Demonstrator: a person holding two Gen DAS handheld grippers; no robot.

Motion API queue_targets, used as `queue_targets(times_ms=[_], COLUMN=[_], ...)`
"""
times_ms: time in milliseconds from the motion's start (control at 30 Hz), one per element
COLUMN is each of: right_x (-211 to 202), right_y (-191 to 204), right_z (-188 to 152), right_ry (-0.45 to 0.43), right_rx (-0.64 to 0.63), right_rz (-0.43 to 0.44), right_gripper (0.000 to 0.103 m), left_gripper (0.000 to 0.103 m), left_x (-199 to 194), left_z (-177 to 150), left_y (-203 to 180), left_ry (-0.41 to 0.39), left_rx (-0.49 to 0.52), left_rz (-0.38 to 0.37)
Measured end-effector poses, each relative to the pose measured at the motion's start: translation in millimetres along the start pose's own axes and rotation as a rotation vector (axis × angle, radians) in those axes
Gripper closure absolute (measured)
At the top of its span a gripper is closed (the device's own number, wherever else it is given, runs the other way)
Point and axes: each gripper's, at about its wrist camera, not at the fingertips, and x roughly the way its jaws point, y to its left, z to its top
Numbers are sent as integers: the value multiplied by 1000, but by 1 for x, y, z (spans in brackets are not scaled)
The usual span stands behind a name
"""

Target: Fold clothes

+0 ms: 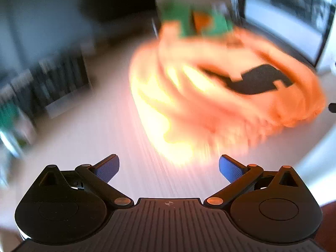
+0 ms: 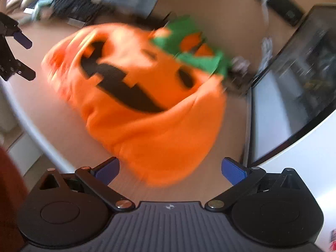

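Pumpkin costume (image 2: 145, 109) bunched mid-counter (image 2: 231, 16); left claw (image 1: 169, 168), right claw (image 2: 170, 170) both wide, empty; best pinch bottom hem corners, spread flat first.

Everything's smeared with motion blur. A pale tan, smooth tabletop (image 2: 231, 21) with a white curved edge fills the scene; a dark keyboard (image 2: 69, 6) lies at the back, a black-framed monitor (image 2: 294, 84) glows on the right, strong light washing across.

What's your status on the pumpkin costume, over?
Left gripper open, empty. Right gripper open, empty. Orange pumpkin costume bunched on table, unfolded. Monitor close beside it.
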Motion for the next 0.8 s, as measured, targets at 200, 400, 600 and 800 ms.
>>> queue_targets(times_ms=[200, 400, 600, 800], right_x=[-4, 57, 88, 89], right_y=[-59, -95, -95, -70], right_z=[32, 38, 31, 60], right_ry=[-162, -128, -85, -176], right_rx=[361, 675, 730, 573], right_rz=[143, 206, 166, 285], right_gripper=[0, 0, 0, 0], left_gripper=[0, 0, 0, 0], left_x=[-41, -15, 22, 25], left_z=[37, 79, 82, 102], left_y=[21, 31, 36, 4], left_ry=[-150, -212, -173, -255], left_rx=[-96, -300, -439, -298], left_rz=[-219, -216, -203, -283])
